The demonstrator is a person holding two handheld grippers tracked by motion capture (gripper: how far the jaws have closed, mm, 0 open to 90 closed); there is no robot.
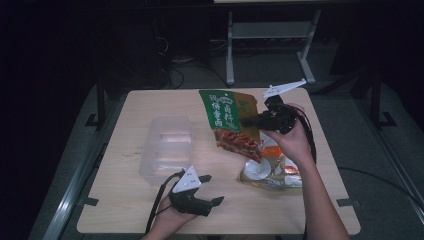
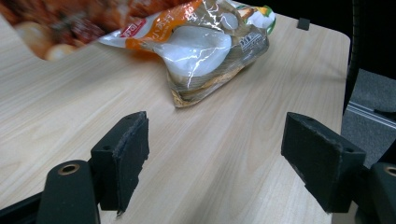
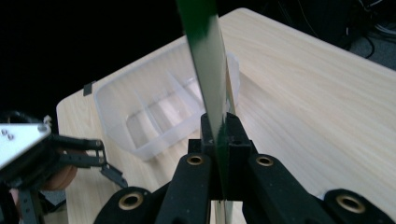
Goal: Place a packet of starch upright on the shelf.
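A green snack packet (image 1: 227, 117) with red food printed on it hangs lifted above the table's far right part. My right gripper (image 1: 255, 121) is shut on its right edge; in the right gripper view the packet's thin green edge (image 3: 208, 70) rises from between the closed jaws. A second, orange and clear packet (image 1: 267, 169) lies flat on the table under my right wrist, and its end (image 2: 205, 51) lies beyond my left gripper's jaws. Near the front edge my left gripper (image 1: 211, 190) stands open over bare wood, holding nothing.
A clear plastic container (image 1: 166, 147) with dividers sits on the left half of the wooden table (image 1: 125, 200). Beyond the table stand metal frame legs (image 1: 230, 50) and cables on a dark floor.
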